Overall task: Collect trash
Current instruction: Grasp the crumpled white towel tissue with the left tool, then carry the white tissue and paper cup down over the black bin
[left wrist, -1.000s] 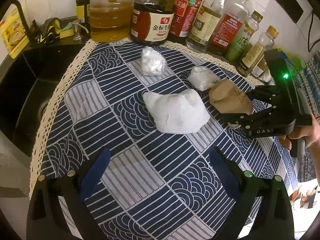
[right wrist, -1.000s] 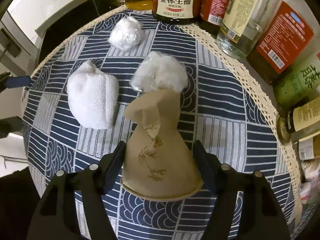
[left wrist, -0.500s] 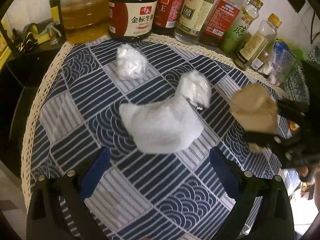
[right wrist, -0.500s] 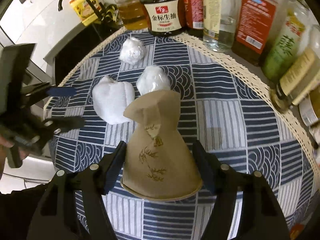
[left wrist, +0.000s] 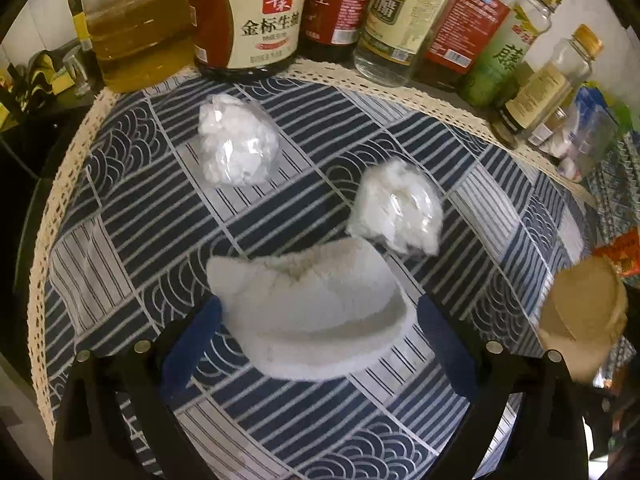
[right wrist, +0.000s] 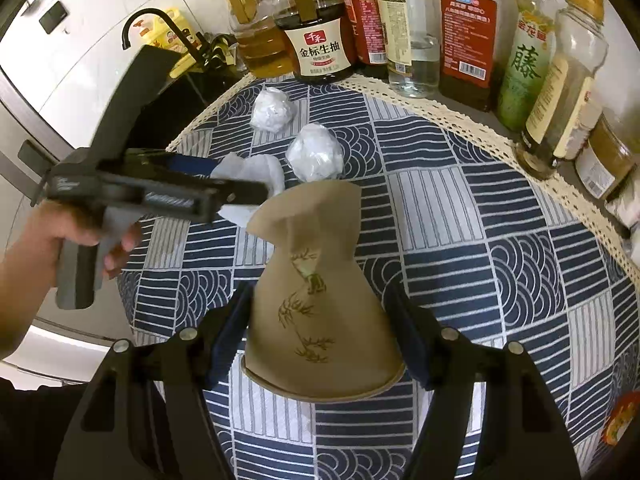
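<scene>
My right gripper (right wrist: 320, 320) is shut on a brown paper bag (right wrist: 316, 296) printed with bamboo, held above the cloth; the bag also shows at the right edge of the left wrist view (left wrist: 580, 312). My left gripper (left wrist: 316, 328) is open, its blue pads on either side of a crumpled white paper towel (left wrist: 308, 312), seen partly hidden behind that gripper in the right wrist view (right wrist: 256, 176). Two white wads wrapped in clear plastic lie beyond: one near (left wrist: 394, 212) (right wrist: 316, 152), one farther (left wrist: 236, 144) (right wrist: 274, 110).
A blue patterned cloth with a lace edge (left wrist: 120, 208) covers the counter. A row of sauce and oil bottles (left wrist: 248, 20) (right wrist: 468, 28) stands along the back. A black sink with a tap (right wrist: 160, 28) lies at the left.
My right gripper has lifted the brown bag up and back to the right. My left gripper has moved forward until its open jaws straddle the white paper towel.
</scene>
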`<state>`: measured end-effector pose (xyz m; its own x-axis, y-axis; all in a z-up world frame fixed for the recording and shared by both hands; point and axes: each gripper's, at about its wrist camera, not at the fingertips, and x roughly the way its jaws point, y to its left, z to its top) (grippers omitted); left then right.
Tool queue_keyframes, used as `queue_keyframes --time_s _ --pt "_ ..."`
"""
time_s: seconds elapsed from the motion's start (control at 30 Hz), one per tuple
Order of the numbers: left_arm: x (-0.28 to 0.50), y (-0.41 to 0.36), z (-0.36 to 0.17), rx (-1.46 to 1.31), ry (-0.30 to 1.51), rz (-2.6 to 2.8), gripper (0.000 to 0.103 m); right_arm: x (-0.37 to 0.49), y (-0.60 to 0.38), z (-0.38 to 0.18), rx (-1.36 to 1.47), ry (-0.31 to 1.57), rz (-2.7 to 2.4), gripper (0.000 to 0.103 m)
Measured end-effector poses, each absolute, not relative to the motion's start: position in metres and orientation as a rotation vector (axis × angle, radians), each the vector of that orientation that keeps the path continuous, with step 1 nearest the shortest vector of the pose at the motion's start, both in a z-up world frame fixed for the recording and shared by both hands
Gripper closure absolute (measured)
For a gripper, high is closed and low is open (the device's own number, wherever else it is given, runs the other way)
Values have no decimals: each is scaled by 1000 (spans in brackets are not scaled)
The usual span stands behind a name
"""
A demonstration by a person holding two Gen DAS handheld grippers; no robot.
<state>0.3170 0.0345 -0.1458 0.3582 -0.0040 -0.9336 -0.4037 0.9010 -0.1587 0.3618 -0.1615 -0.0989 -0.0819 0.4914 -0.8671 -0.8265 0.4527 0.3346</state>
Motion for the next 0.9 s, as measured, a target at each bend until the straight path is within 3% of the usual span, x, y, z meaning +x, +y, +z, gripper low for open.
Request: queue_keyframes --time_s 0.5,0.63,0.9 --pt "307 38 -143 -376 1152 238 61 353 -174 -103 -278 1248 1083 36" --pt "301 37 -138 -372 1141 219 67 350 -173 -102 -276 1250 1062 36" --pt "285 35 -123 -362 1106 172 68 336 -168 -95 -286 1246 1029 35"
